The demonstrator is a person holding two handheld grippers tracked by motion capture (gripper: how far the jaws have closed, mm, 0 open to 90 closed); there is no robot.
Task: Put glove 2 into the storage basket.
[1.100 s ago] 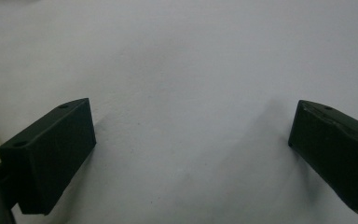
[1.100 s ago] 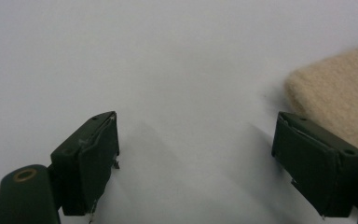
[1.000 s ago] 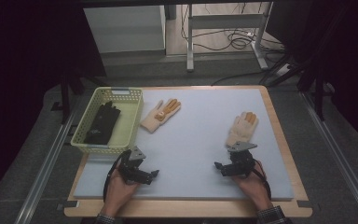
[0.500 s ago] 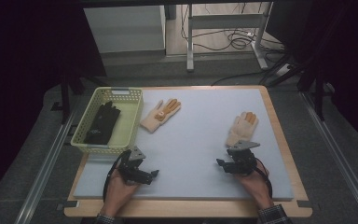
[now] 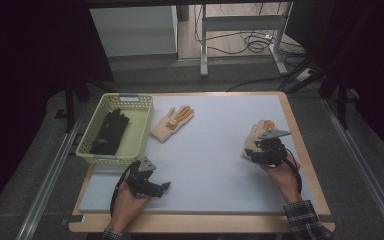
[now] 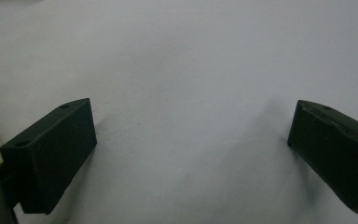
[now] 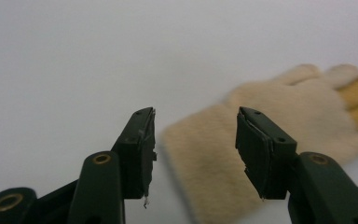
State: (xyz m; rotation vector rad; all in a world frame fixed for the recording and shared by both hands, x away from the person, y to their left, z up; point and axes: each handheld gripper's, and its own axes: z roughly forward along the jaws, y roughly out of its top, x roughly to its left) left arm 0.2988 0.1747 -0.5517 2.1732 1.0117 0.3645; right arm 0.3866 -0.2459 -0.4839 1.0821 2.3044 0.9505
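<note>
The left gripper [image 5: 166, 186] rests spread wide on the pale grey table mat [image 5: 215, 150], holding nothing. Farther right, the right gripper [image 7: 195, 135], jaws just closing, straddles the fuzzy cream glove's [image 7: 279, 121] cuff without visibly clamping it.

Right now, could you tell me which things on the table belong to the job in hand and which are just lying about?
In the job:
- right gripper, fingers closing beside the cuff, not pressing it
- cream glove before it

Lying about:
- second cream glove
- green basket
- black glove inside it
- left gripper, open
</note>
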